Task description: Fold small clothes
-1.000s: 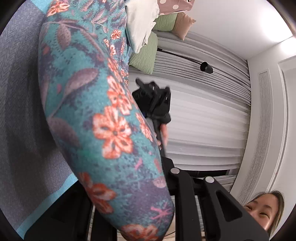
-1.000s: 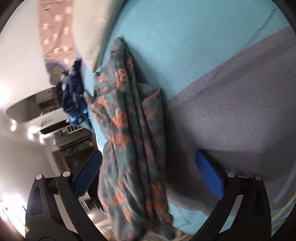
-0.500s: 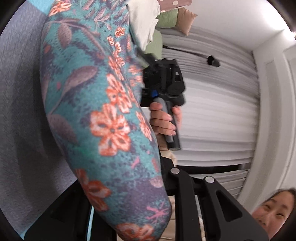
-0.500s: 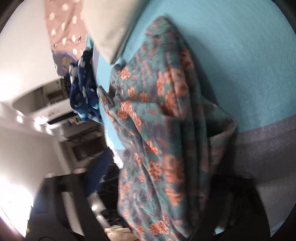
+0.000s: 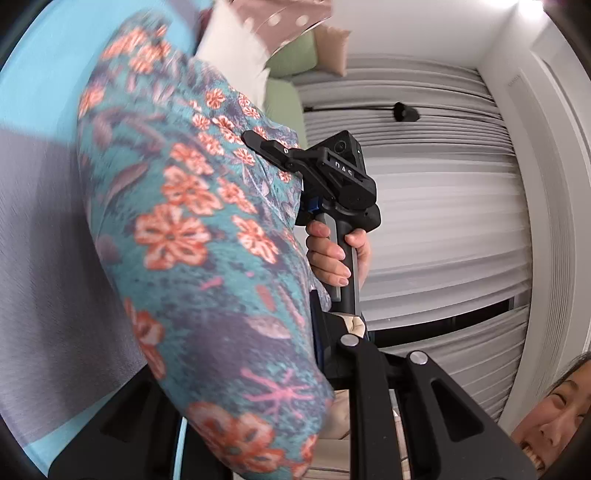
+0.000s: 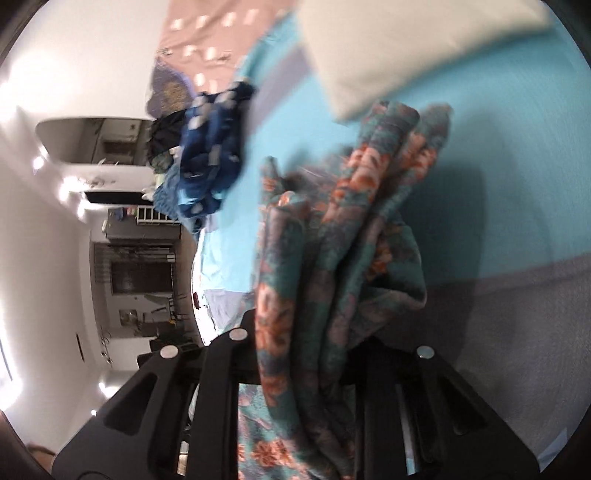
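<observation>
A bed cover (image 6: 498, 155) in bright teal with broad grey bands fills much of both views. At its head lie a white pillow (image 6: 388, 51), a pink polka-dot pillow (image 5: 284, 22) and green cushions (image 5: 291, 59) — a tan one (image 5: 338, 44) sits beside them. Pale pleated curtains (image 5: 436, 229) cover one wall, with a small black lamp (image 5: 404, 112) on a thin arm in front of them. The ceiling (image 5: 424, 29) and walls are white. In the right wrist view — blurred — bright spot lights (image 6: 37, 162) glare on a white wall near dark shelving (image 6: 136, 266).
</observation>
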A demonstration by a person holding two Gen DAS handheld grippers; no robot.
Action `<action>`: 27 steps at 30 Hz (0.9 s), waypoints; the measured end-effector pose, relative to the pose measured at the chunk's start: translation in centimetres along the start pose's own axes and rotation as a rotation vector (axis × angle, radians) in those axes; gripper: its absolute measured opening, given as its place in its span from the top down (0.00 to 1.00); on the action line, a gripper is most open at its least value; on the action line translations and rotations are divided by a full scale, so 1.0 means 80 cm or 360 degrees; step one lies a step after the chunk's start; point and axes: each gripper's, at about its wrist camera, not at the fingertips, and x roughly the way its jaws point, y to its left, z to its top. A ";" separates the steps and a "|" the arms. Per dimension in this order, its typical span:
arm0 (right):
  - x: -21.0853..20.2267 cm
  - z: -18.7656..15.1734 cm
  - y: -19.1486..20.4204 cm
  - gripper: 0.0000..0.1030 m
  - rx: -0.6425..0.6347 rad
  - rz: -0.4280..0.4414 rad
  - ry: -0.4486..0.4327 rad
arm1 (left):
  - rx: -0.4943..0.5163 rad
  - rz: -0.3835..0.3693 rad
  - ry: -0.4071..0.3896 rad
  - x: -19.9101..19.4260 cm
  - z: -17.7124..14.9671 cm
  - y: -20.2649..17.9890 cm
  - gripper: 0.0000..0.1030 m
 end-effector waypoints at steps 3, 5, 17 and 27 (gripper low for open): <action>-0.002 0.008 0.050 0.82 -0.0122 0.0011 -0.0033 | 0.0071 -0.0010 -0.0036 -0.026 0.008 -0.021 0.83; -0.003 0.014 0.078 0.82 -0.0185 0.0017 -0.0044 | 0.0131 -0.0015 -0.0063 -0.046 0.015 -0.038 0.83; -0.012 0.125 0.269 0.82 -0.0374 -0.0010 -0.0149 | 0.0511 0.0002 -0.0195 -0.156 0.138 -0.155 0.82; 0.076 0.296 0.378 0.82 -0.0429 -0.0020 -0.0200 | 0.0585 0.0063 -0.0374 -0.241 0.301 -0.158 0.82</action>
